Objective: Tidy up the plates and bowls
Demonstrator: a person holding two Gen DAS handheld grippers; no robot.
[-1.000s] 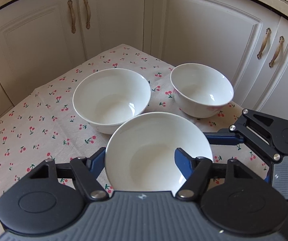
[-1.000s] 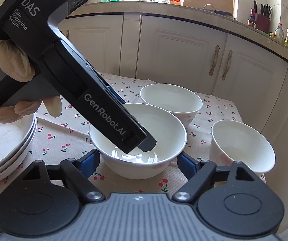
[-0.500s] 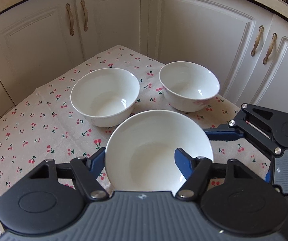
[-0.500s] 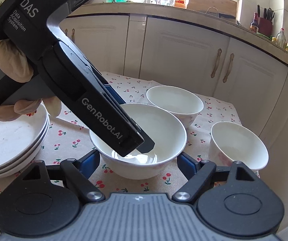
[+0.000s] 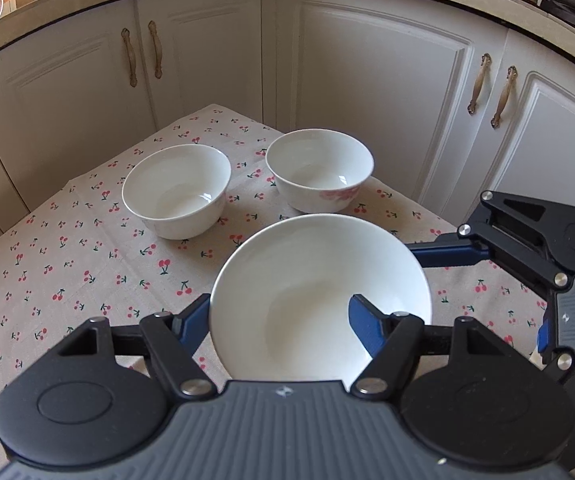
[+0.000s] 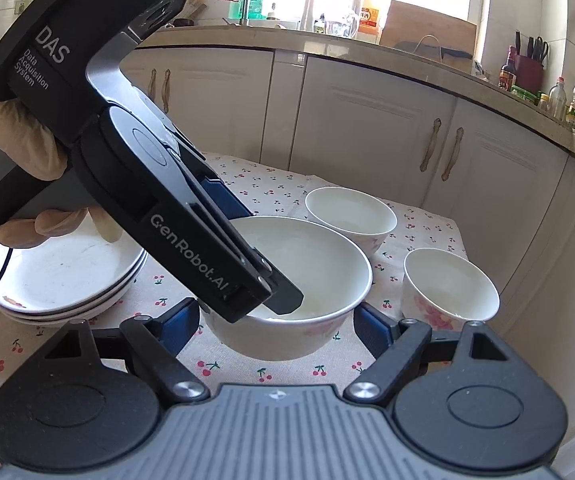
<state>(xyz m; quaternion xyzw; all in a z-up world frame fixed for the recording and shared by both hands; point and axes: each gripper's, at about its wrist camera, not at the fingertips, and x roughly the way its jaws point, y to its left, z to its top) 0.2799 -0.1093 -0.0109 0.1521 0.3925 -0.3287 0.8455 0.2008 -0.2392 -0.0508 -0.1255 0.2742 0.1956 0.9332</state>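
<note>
A large white bowl [image 5: 311,300] hangs above the cherry-print tablecloth [image 5: 67,264], held by both grippers. My left gripper [image 5: 279,316] is shut on its wall, one blue finger outside the left side and the other inside. In the right wrist view my right gripper [image 6: 277,320] is shut on the same bowl [image 6: 327,264], a finger on each side of its lower body. Two smaller white bowls stand beyond it, one to the left [image 5: 177,190] and one to the right [image 5: 319,170]. A stack of white plates [image 6: 59,276] sits at the left.
White cabinet doors [image 5: 387,100] with brass handles wrap around the far sides of the table. The table's far corner lies just behind the two small bowls. A gloved hand [image 6: 11,140] holds the left gripper's handle above the plates.
Both grippers have risen and pulled back with the large bowl. The two small bowls and the plates now look smaller and farther off.
</note>
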